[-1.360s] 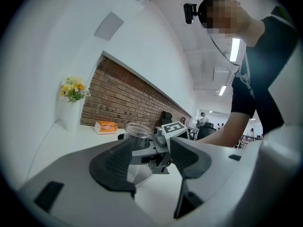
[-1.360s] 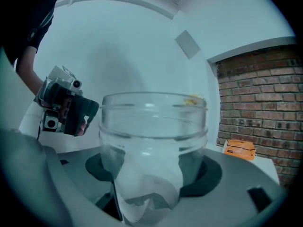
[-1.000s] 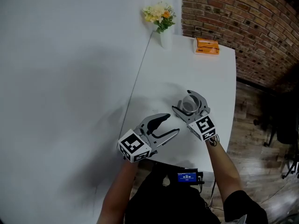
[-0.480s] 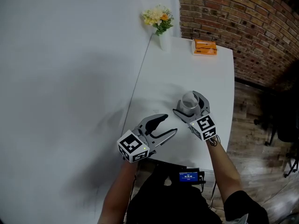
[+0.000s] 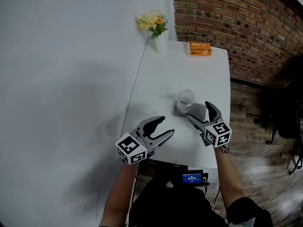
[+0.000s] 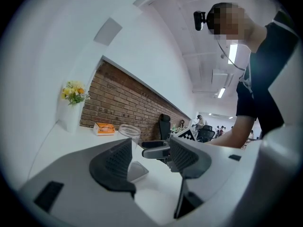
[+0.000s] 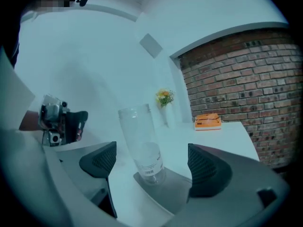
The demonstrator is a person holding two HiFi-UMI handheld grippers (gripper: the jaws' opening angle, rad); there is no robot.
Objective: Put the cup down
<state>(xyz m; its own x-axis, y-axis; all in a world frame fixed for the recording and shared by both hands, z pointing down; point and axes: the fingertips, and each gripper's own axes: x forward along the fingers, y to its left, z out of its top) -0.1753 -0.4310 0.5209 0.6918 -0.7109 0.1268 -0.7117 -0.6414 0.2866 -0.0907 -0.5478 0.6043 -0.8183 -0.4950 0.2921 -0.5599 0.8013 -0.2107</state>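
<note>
Cup of clear plastic stands upright on a gray square mat on the white table. Right gripper sits just behind it with jaws wide apart, and the pads do not touch the cup. Left gripper is off to the side, jaws apart and empty. In the left gripper view, one jaw hides part of the cup. Print on the cup's label is too small to read.

Cannot read the label on the cup, centre of right gripper view. Loses part of the cup behind the left gripper, lower centre of left gripper view. Cannot read the box, upper centre of head view, or screen, bottom centre.
</note>
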